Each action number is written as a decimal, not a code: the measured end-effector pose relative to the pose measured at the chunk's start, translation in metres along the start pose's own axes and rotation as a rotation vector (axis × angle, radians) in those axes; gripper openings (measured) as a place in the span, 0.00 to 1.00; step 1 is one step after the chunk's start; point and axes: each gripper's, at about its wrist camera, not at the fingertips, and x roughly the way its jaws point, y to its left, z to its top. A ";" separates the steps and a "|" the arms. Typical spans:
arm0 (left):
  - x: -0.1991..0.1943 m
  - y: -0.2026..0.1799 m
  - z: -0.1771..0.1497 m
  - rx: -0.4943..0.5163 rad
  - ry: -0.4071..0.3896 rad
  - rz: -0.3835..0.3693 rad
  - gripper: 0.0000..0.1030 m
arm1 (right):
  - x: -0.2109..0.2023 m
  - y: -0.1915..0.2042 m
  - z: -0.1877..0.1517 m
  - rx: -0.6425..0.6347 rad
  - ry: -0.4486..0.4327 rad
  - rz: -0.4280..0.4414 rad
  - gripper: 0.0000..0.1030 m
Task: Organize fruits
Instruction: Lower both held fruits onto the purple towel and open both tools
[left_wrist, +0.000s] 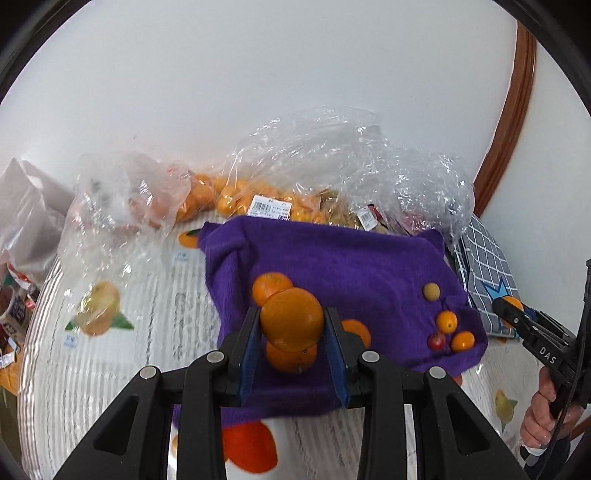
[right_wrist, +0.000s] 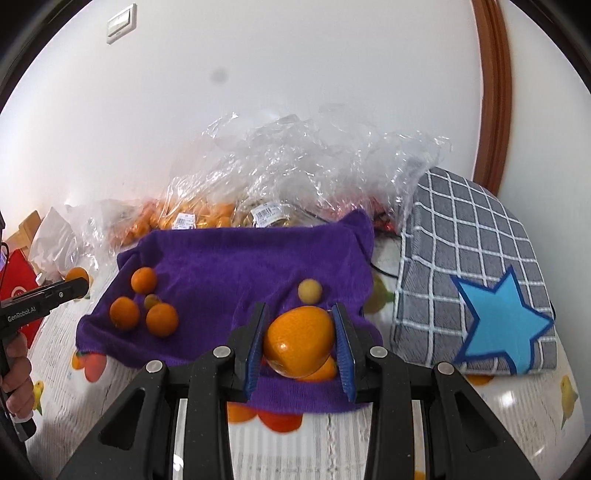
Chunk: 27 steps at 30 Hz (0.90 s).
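A purple towel (left_wrist: 369, 258) (right_wrist: 229, 258) is spread on the table. Above it, my left gripper (left_wrist: 291, 316) is shut on a mandarin (left_wrist: 291, 326), with three more mandarins (left_wrist: 271, 288) lying on the towel under and beside it. My right gripper (right_wrist: 299, 319) is shut on a small orange fruit (right_wrist: 299, 343). A yellowish round fruit (right_wrist: 309, 291) sits just beyond it. Each gripper also shows in the other's view: the right gripper (left_wrist: 508, 305) at the far right and the left gripper (right_wrist: 78, 285) at the far left, each with fruit in it.
Clear plastic bags of fruit (left_wrist: 258, 199) (right_wrist: 192, 218) are heaped behind the towel against the white wall. A grey checked cloth with a blue star (right_wrist: 472, 258) lies to the right. Small orange fruits and a red one (left_wrist: 436, 341) cluster on the towel's right side.
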 end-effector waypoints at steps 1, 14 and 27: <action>0.004 -0.001 0.004 0.003 0.003 0.001 0.31 | 0.004 0.000 0.003 0.001 0.001 0.002 0.34; 0.071 -0.023 0.034 0.035 0.090 -0.052 0.31 | 0.077 0.019 0.027 -0.041 0.085 0.048 0.34; 0.121 -0.040 0.040 0.098 0.243 -0.072 0.31 | 0.118 0.036 0.020 -0.108 0.162 0.066 0.34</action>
